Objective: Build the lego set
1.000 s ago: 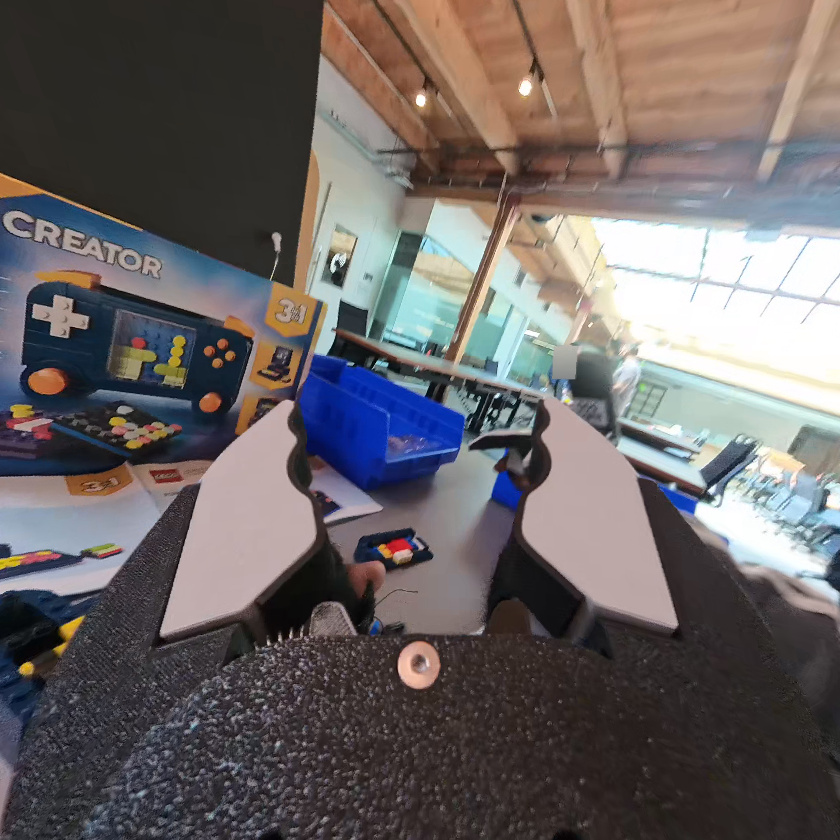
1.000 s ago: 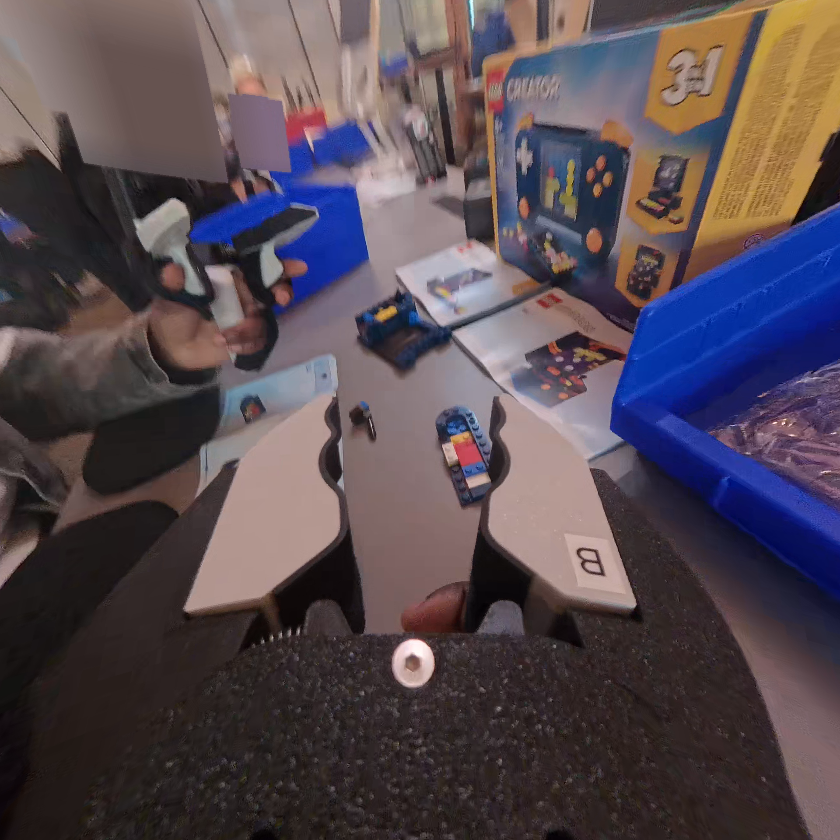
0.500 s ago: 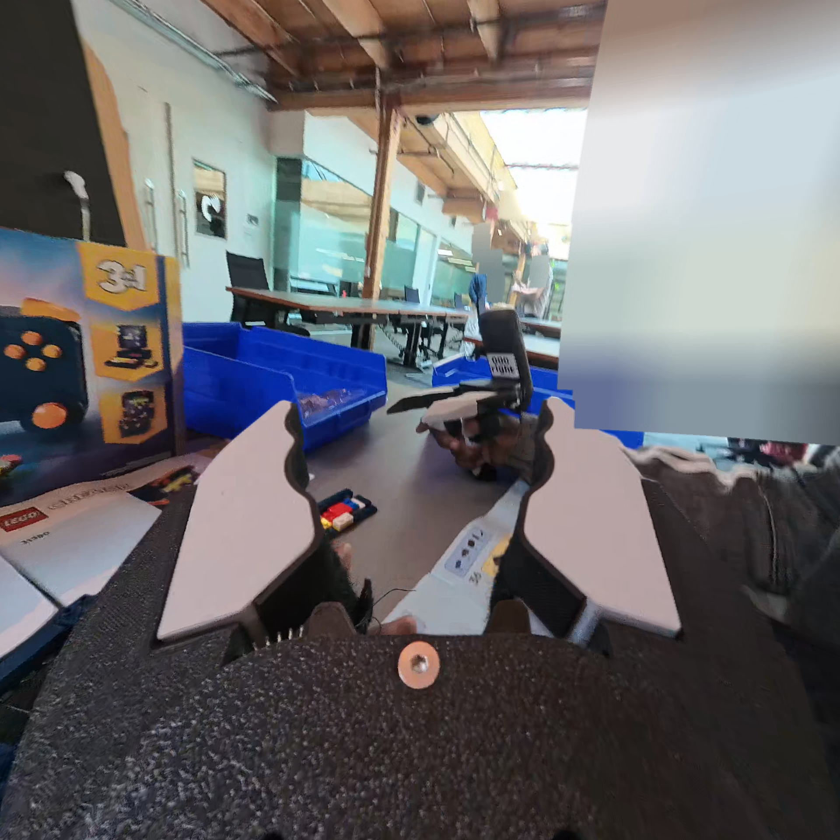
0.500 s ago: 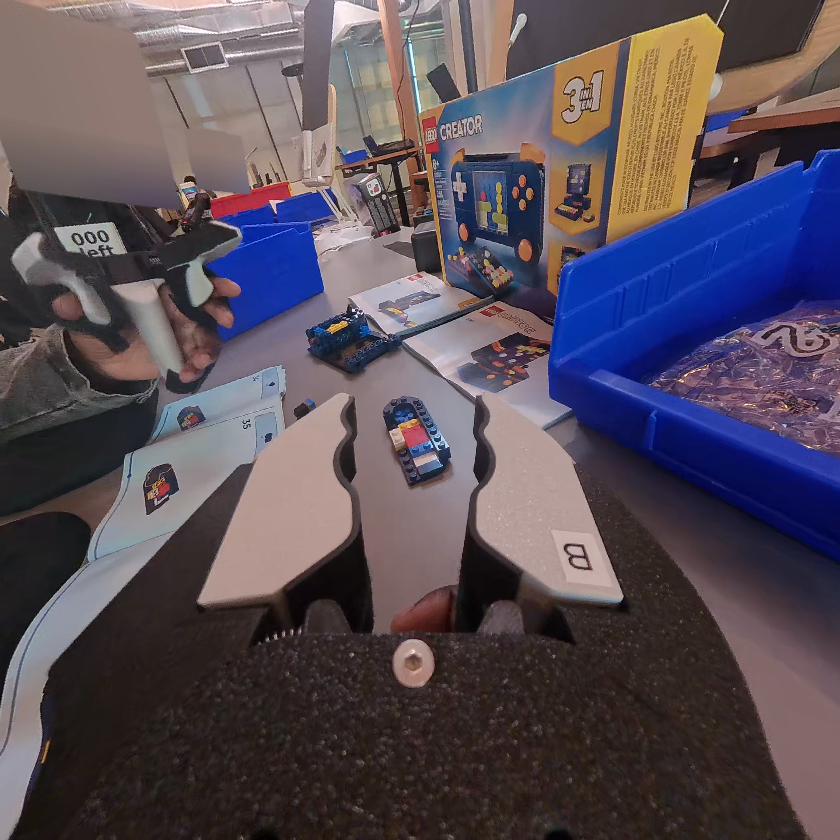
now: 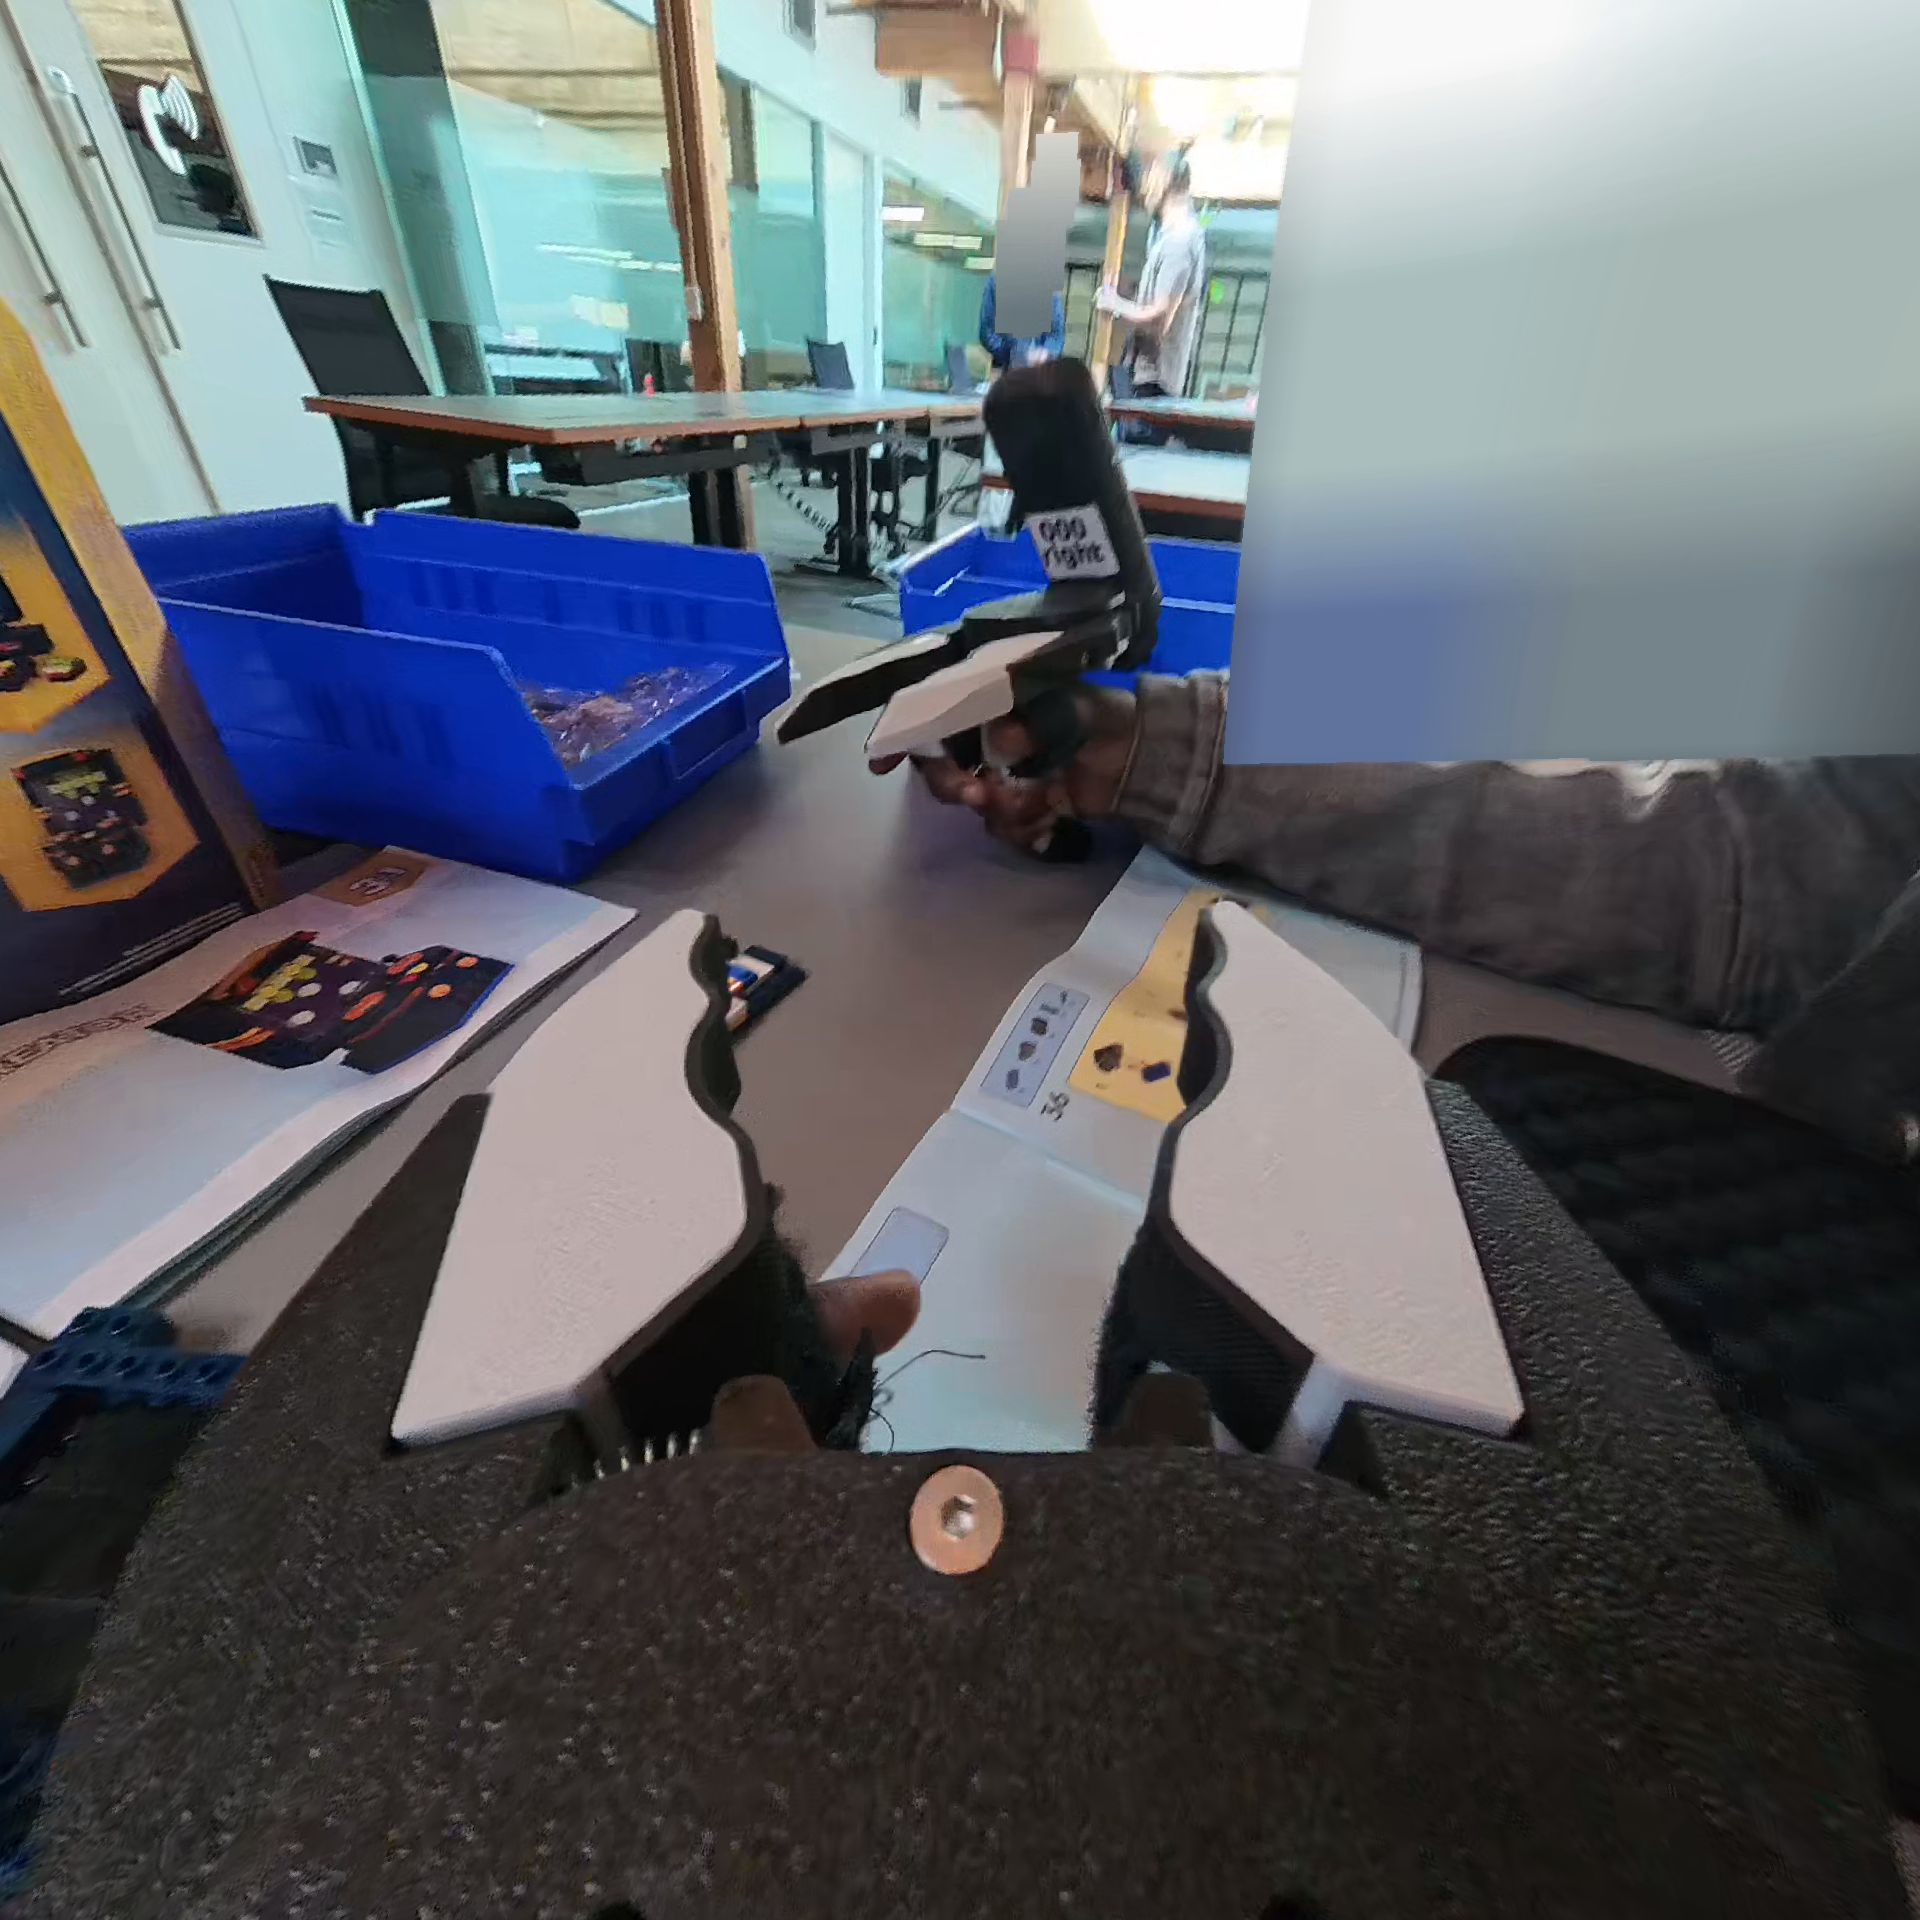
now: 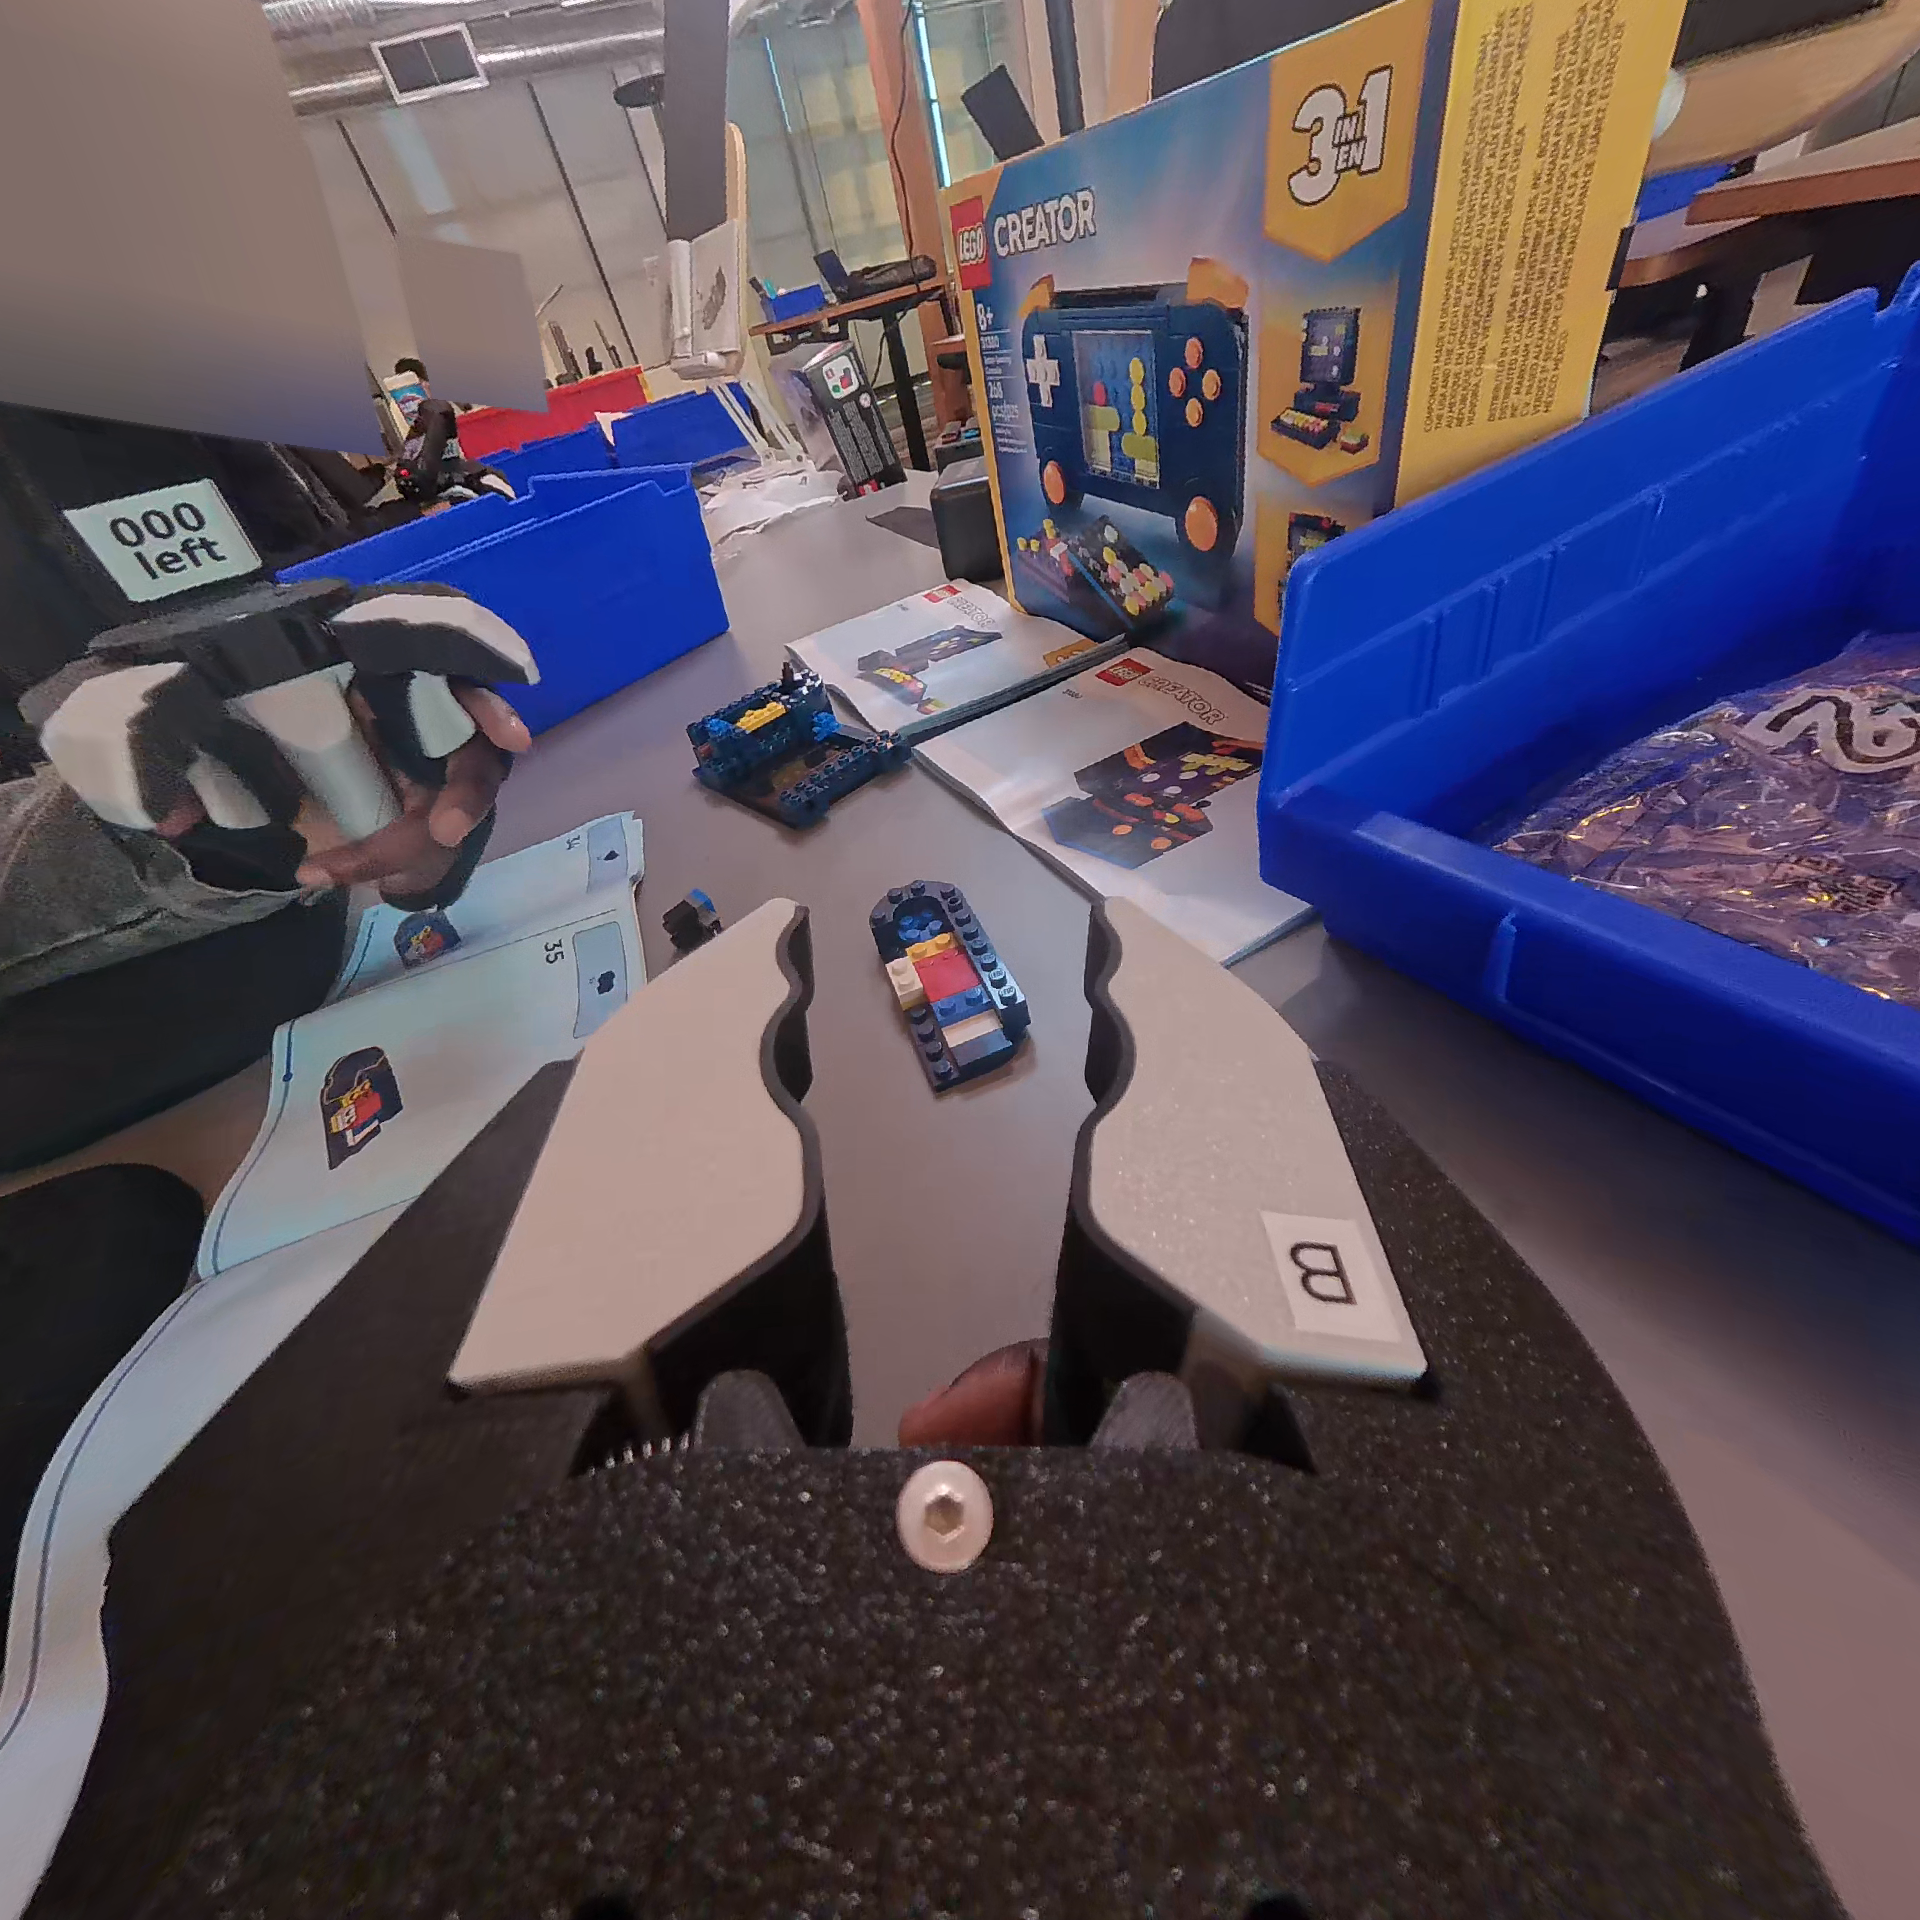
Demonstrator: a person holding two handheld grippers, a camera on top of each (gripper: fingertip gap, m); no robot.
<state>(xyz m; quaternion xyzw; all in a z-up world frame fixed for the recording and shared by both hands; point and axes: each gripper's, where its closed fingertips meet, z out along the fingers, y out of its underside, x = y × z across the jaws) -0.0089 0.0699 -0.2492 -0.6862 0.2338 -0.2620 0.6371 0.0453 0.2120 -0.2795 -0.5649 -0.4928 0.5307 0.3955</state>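
Right gripper (image 6: 945,961): fingers apart, empty, framing small dark-blue brick plate with red, yellow and white tiles (image 6: 951,982).
Left gripper (image 5: 956,997): spread wide, empty, above open paper instruction booklet (image 5: 1049,1132). Risk: loose plate could skid across smooth grey tabletop (image 6: 966,1226) if nudged.

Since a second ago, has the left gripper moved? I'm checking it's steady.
Yes. In the right wrist view, the left gripper has dropped, from beside the far blue bin toward the open booklet.

My left finger (image 5: 623,1122) covered most of the small brick plate (image 5: 764,982). The toy box (image 5: 94,748) ran off the left edge. My sleeve (image 5: 1507,862) overlapped the open booklet (image 5: 1049,1122). The bin's (image 6: 1558,727) bagged contents were indistinct.
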